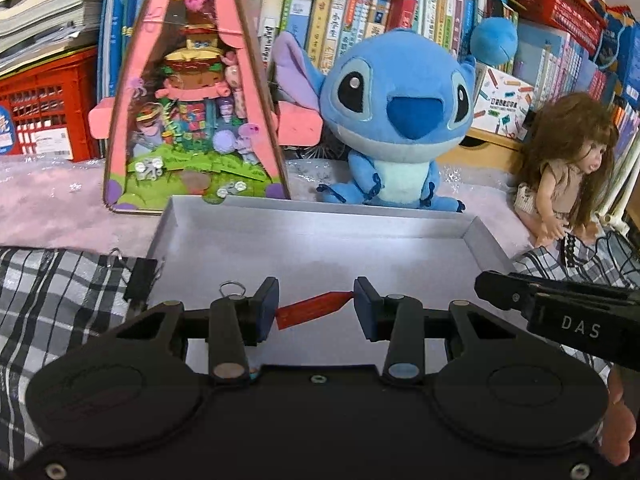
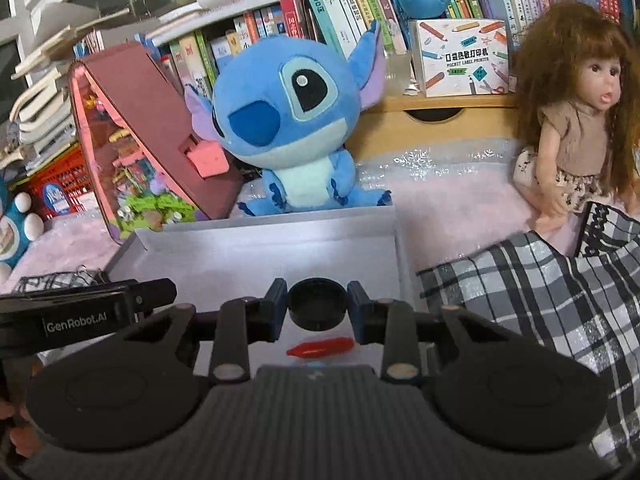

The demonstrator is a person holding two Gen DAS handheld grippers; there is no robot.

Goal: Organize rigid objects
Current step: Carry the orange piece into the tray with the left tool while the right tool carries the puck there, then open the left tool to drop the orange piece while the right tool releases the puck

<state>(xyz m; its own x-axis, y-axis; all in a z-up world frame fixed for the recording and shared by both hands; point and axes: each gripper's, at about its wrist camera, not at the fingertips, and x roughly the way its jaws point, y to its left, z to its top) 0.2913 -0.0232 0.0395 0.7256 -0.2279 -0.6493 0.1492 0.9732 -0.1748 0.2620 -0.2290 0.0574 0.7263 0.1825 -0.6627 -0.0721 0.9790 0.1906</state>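
A shallow grey tray [image 1: 320,220] lies in front of me on the checked cloth. In the left wrist view my left gripper [image 1: 316,306] is open above the tray, and a red crayon [image 1: 312,310] lies on the tray floor between its fingers. In the right wrist view my right gripper [image 2: 317,306] is shut on a round black lid [image 2: 317,304], held over the tray [image 2: 260,248]. The red crayon [image 2: 320,347] lies on the tray just below it. The right gripper's side shows at the right of the left wrist view [image 1: 560,308].
A black binder clip [image 1: 140,280] sits at the tray's left edge. Behind the tray stand a pink triangular toy house [image 1: 192,100], a blue plush toy [image 1: 396,120] and a long-haired doll [image 1: 568,168]. Bookshelves and a red crate [image 1: 44,108] fill the back. Checked cloth [image 2: 540,300] flanks the tray.
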